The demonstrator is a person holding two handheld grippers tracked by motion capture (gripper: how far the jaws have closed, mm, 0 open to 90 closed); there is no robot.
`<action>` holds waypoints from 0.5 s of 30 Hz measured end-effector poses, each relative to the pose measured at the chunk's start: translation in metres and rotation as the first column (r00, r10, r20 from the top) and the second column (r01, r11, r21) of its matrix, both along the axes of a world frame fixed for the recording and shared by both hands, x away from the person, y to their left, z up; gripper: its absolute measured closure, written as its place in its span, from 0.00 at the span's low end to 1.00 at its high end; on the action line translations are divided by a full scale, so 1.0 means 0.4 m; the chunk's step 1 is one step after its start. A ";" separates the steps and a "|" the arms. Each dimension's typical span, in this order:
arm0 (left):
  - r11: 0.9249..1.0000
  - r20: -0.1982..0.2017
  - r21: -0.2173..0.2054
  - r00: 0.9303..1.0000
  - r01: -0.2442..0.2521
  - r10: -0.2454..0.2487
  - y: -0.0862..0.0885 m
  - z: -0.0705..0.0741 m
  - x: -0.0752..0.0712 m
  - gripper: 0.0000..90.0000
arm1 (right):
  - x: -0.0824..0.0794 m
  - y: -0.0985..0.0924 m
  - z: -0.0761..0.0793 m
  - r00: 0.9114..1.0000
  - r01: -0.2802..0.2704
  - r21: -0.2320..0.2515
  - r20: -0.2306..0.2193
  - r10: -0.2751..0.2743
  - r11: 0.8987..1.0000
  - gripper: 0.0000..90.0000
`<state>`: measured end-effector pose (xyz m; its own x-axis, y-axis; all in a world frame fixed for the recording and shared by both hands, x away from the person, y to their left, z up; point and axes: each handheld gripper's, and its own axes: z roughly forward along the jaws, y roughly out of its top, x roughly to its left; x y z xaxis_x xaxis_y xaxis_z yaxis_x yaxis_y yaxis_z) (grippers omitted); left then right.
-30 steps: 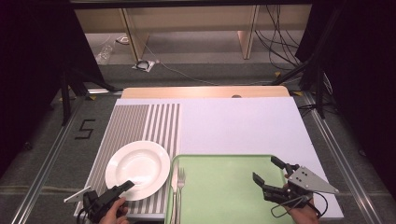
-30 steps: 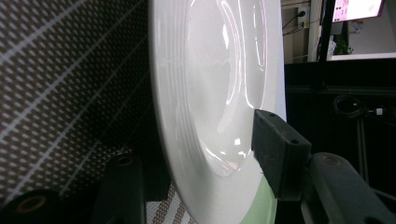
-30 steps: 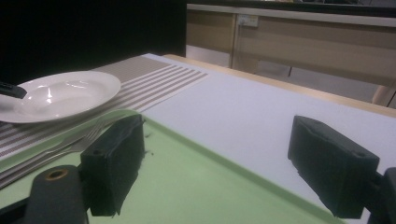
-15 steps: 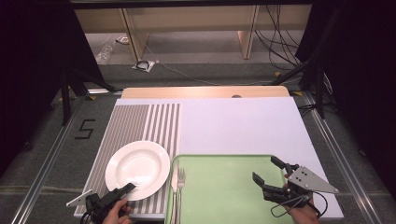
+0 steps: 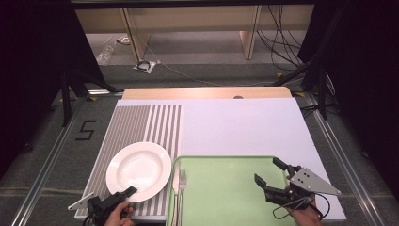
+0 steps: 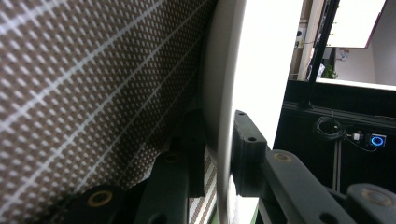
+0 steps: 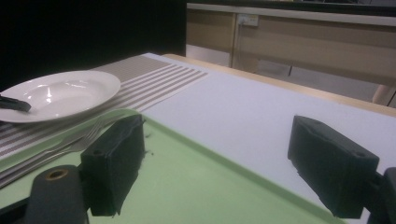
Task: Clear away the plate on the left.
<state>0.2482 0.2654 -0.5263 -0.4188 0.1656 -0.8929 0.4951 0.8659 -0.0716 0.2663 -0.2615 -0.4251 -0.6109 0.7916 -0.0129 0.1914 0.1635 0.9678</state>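
Plate (image 5: 139,171), one only, white and round with a shallow well, lies flat on the striped placemat (image 5: 141,123) near the front left corner of the white worktop (image 5: 244,127), its right rim just beside the green tray (image 5: 221,188). Being round, it has no long axis; its open face looks up. The left gripper (image 5: 128,192) comes in from the front edge and clamps the plate's near rim: in the left gripper view the white rim (image 6: 224,116) runs edge-on between the two black jaws, one under it against the mat's weave and one on top.

One fork (image 5: 181,188) lies in the tray along its left wall, tines toward the far edge of the worktop, handle toward the person; its long axis runs front to back. A second piece of cutlery seems to lie just to its left, but I cannot tell what it is.

The right gripper (image 5: 273,172) hovers over the tray's right side near the front right corner, jaws spread wide with nothing between them; the right gripper view shows bare green tray and white worktop in the gap.
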 end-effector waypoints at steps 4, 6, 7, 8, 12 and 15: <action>0.999 -0.003 -0.036 1.000 -0.011 0.011 0.003 -0.005 -0.002 0.87 | 0.000 -0.001 0.000 1.000 -0.001 -0.001 0.001 0.001 1.000 0.22; 0.999 -0.004 -0.050 1.000 -0.019 0.019 0.003 -0.007 -0.004 0.87 | 0.000 -0.001 0.001 1.000 0.000 -0.003 0.001 0.000 1.000 0.22; 0.998 -0.003 -0.057 1.000 -0.021 0.021 0.003 -0.008 -0.005 0.87 | 0.000 -0.001 0.001 1.000 0.001 -0.001 0.001 -0.001 1.000 0.22; 0.998 -0.001 -0.055 1.000 -0.025 0.025 0.004 -0.007 -0.006 0.88 | 0.000 -0.002 0.001 1.000 0.001 -0.002 0.002 -0.001 1.000 0.22; 0.999 0.005 -0.044 1.000 -0.006 0.006 0.004 -0.002 -0.004 0.88 | 0.000 -0.003 0.002 1.000 0.001 0.000 0.004 -0.001 1.000 0.22; 0.998 0.022 -0.056 1.000 0.008 -0.007 0.001 0.000 0.000 0.88 | -0.001 -0.003 0.002 1.000 -0.001 -0.002 0.005 0.001 1.000 0.22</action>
<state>0.2483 0.2658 -0.5261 -0.3980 0.1183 -0.9097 0.5036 0.8570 -0.1090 0.2661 -0.2626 -0.4242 -0.6116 0.7910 -0.0171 0.1867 0.1653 0.9684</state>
